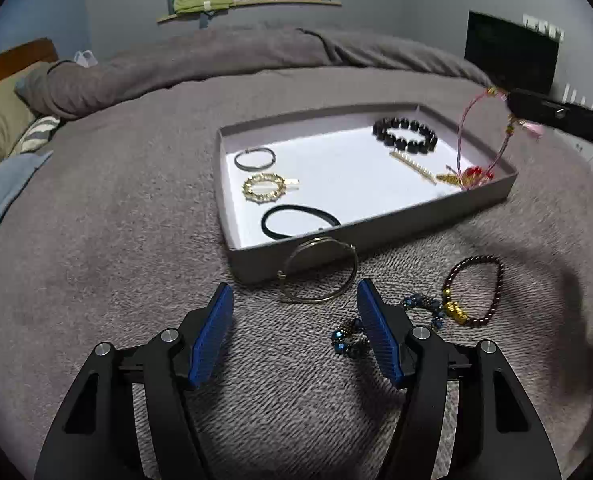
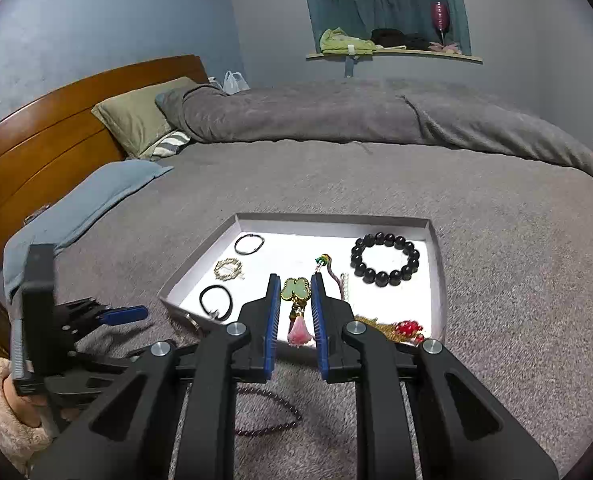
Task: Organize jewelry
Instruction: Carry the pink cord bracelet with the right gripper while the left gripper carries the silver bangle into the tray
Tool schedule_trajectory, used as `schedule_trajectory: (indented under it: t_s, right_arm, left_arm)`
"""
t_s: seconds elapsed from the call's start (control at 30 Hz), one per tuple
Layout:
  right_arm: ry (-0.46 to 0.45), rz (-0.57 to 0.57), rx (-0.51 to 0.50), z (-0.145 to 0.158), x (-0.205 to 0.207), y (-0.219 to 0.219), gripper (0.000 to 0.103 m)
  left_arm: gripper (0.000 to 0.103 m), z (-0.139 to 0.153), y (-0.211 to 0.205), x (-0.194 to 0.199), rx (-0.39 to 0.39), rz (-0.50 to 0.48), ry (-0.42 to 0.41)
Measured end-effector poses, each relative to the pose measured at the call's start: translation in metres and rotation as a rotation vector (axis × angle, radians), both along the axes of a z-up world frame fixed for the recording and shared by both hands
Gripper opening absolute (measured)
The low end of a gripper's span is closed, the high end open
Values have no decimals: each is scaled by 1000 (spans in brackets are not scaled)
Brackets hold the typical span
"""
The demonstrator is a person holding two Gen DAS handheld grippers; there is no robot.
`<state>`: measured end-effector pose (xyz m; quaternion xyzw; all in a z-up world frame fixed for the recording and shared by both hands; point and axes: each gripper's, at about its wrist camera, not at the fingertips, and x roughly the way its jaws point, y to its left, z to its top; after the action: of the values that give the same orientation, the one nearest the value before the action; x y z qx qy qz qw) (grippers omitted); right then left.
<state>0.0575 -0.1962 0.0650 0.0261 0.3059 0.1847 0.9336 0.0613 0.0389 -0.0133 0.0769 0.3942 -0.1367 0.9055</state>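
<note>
Several pieces of jewelry lie inside a shallow grey box (image 1: 376, 236) with a white floor, set on a grey blanket (image 1: 116, 240) covering a bed. Along the box's left side sit a thin grey hair tie (image 1: 254, 159), a gold ring-shaped hair clip (image 1: 265, 187) and a black hair tie (image 1: 300, 221). Toward the far right corner rests a black beaded bracelet (image 1: 405, 135), with a gold bar clip (image 1: 413, 165) just beside it and a red-and-gold ornament (image 1: 470, 175) in the near right corner.

Outside the box, on the blanket, a metal bangle (image 1: 320, 270) leans against the near wall. Near it lie a dark brown beaded bracelet (image 1: 474, 290) with a gold charm and a blue beaded bracelet (image 1: 380, 324).

The left gripper (image 1: 294, 304) hovers low over the blanket with its blue pads wide apart — holding nothing. The right gripper (image 2: 294, 286) is above the box, its pads drawn close, pinching a pink cord necklace (image 2: 295, 294) with a pale green clover pendant and pink tassel, which dangles over the box floor.
</note>
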Motion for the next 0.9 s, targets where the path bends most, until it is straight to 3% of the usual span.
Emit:
schedule_trajectory:
  t_s: [0.4, 0.47, 0.5, 0.53, 0.77, 0.9]
  right_arm:
    - [-5, 14, 22, 0, -18, 0, 15]
    - [-2, 16, 23, -1, -17, 0, 15]
    - [-3, 16, 23, -1, -17, -1, 15]
    - [-3, 15, 23, -1, -17, -1, 15]
    - [-8, 5, 25, 3, -13, -4, 15]
    - [-35, 8, 13, 16, -5, -4, 15]
  left_arm:
    - [65, -19, -30, 20, 76, 12, 51]
    - [58, -19, -30, 19, 91, 24, 37]
    - [50, -19, -29, 18, 89, 25, 35]
    - [50, -18, -28, 17, 85, 26, 33]
    - [50, 0, -18, 2, 56, 10, -6]
    - [50, 31, -15, -3, 15, -20, -43]
